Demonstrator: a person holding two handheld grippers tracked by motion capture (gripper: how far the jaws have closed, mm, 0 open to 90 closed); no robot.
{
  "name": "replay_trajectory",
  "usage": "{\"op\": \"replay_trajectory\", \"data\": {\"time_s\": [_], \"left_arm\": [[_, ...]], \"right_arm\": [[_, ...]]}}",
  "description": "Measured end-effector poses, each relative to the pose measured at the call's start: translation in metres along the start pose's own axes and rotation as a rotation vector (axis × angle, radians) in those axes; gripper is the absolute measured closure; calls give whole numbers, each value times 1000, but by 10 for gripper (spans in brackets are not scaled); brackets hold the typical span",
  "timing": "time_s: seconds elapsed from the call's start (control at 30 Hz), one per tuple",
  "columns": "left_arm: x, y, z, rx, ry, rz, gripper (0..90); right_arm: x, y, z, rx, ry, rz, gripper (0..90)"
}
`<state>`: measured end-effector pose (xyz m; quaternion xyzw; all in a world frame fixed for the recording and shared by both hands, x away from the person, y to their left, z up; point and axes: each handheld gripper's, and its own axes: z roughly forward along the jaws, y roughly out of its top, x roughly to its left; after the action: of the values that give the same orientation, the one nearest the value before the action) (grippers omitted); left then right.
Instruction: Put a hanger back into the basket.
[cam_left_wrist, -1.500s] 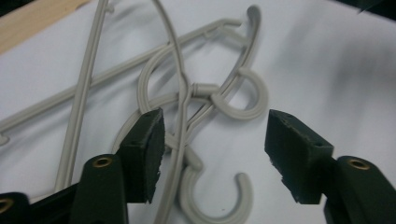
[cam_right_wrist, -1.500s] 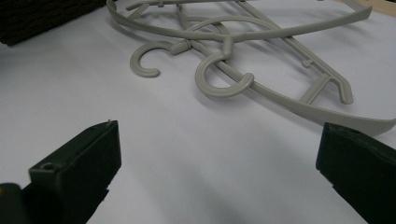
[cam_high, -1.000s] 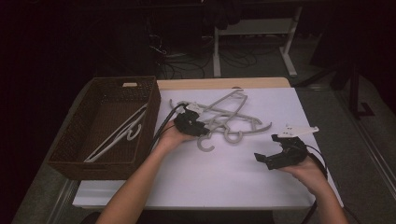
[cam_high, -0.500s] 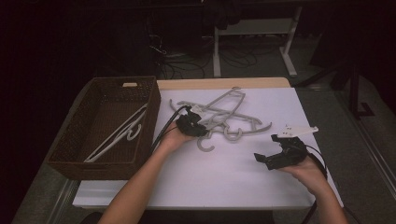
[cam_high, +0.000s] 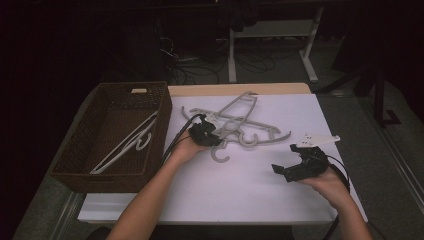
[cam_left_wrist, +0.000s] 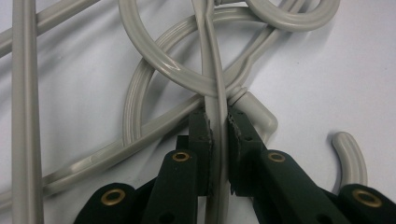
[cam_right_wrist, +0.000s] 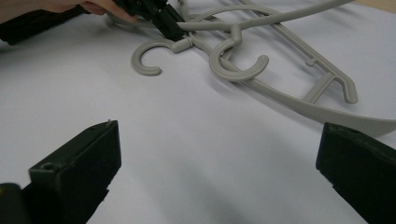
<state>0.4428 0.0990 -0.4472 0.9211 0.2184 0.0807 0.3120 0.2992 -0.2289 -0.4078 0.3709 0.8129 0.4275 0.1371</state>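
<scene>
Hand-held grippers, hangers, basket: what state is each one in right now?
Left hand-held gripper: shut on a hanger bar, jaws just closed.
Right hand-held gripper: open, holding nothing, over bare table.
Grey hangers: tangled pile lying flat on the white table.
Wicker basket: upright, white hangers lying inside.

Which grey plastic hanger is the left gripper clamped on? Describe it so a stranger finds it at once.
Start at the brown wicker basket on the white table; just right of it lies a pile of grey plastic hangers. The left gripper has just closed on one thin hanger bar at the pile's near left edge. Unlike its neighbours, this bar runs straight between the jaws, crossing over a curved hook.
</scene>
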Motion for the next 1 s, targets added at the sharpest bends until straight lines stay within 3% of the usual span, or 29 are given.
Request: {"op": "replay_trajectory", "data": {"time_s": [0.2, 0.33, 0.67, 0.7, 0.83, 1.0], "left_arm": [[-5, 4, -7, 2, -2, 18, 824], [-9, 11, -17, -9, -4, -13, 826], [-15, 38, -65, -73, -23, -54, 826], [-17, 47, -81, -84, -19, -50, 826], [-21, 61, -116, -114, -21, -43, 826], [-20, 60, -163, -160, -39, -34, 826]], "right_arm": [[-1, 0, 0, 1, 0, 2, 0], [-1, 0, 0, 0, 0, 4, 0], [-1, 0, -2, -5, -3, 6, 0], [-1, 0, -2, -4, -2, 5, 0], [-1, 0, -2, -7, -3, 4, 0], [-1, 0, -3, -11, -4, 5, 0]]}}
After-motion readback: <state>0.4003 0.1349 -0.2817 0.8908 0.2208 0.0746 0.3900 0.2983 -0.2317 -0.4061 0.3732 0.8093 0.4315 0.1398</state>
